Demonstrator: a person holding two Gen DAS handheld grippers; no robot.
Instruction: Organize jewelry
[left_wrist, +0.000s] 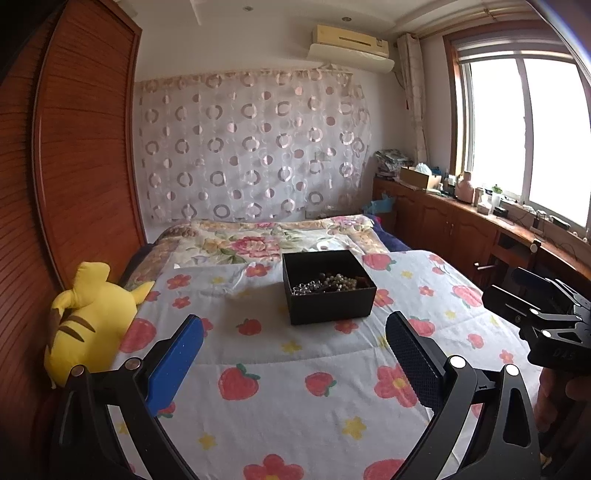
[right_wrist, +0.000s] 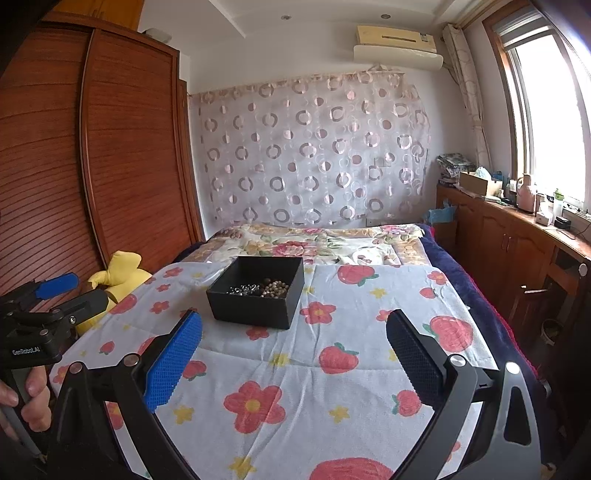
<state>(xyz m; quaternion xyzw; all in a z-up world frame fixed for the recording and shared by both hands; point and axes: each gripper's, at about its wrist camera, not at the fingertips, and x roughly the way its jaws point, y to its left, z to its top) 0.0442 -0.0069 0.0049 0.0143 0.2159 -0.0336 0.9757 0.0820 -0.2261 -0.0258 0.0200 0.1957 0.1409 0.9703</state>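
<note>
A black open box (left_wrist: 328, 291) (right_wrist: 258, 295) stands on the strawberry-print cloth in the middle of the bed. Inside lie beaded jewelry pieces (left_wrist: 325, 283) (right_wrist: 262, 288): pearl-like beads, dark beads and a clear crystal strand. My left gripper (left_wrist: 295, 325) hovers open above the cloth, short of the box, with nothing between its fingers. My right gripper (right_wrist: 295, 321) is open too, a little to the right of the box and nearer the bed's foot. Each gripper shows at the edge of the other's view, held by a hand.
A yellow plush toy (left_wrist: 88, 325) (right_wrist: 114, 280) lies at the bed's left edge against a wooden wardrobe (left_wrist: 74, 147). A floral quilt (left_wrist: 258, 240) covers the bed's far end. A cluttered wooden cabinet (right_wrist: 517, 229) runs under the window on the right.
</note>
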